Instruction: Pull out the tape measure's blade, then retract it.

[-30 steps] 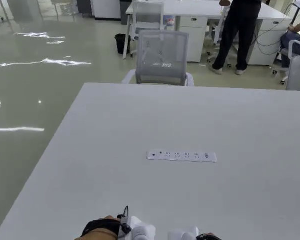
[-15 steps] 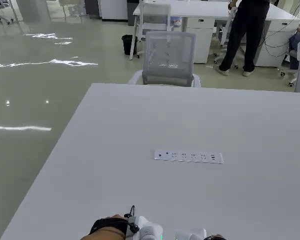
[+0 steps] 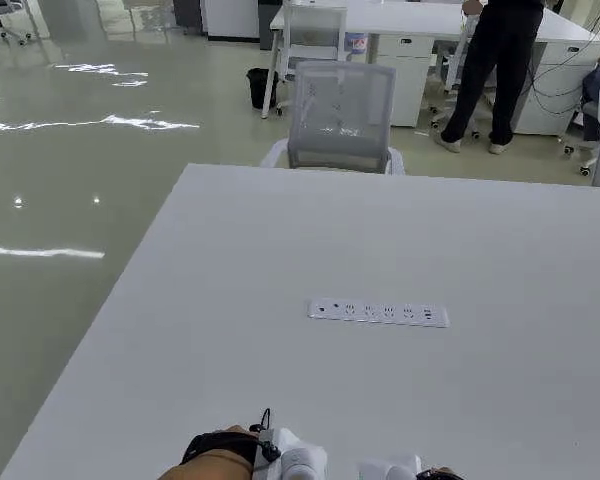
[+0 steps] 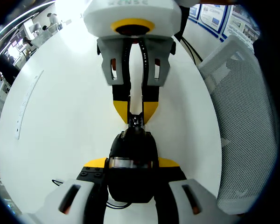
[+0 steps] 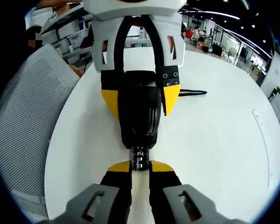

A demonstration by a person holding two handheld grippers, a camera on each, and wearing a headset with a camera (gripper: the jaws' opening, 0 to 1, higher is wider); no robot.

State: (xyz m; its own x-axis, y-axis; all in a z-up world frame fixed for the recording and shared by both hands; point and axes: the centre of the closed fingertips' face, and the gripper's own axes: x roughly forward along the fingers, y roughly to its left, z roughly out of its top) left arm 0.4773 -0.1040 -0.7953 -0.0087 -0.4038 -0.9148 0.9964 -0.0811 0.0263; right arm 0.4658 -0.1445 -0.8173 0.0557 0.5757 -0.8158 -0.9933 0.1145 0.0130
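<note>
Now the left gripper point(image 4: 132, 163) clamps the rigid-looking tape measure point(image 5: 139, 112); just beside it, the right gripper point(image 5: 140, 167) pinches the likely springy blade point(image 5: 140, 157).

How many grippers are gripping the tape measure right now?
2. The left gripper clamps the black tape measure case; the right gripper pinches the short stretch of numbered blade drawn out of it.
</note>
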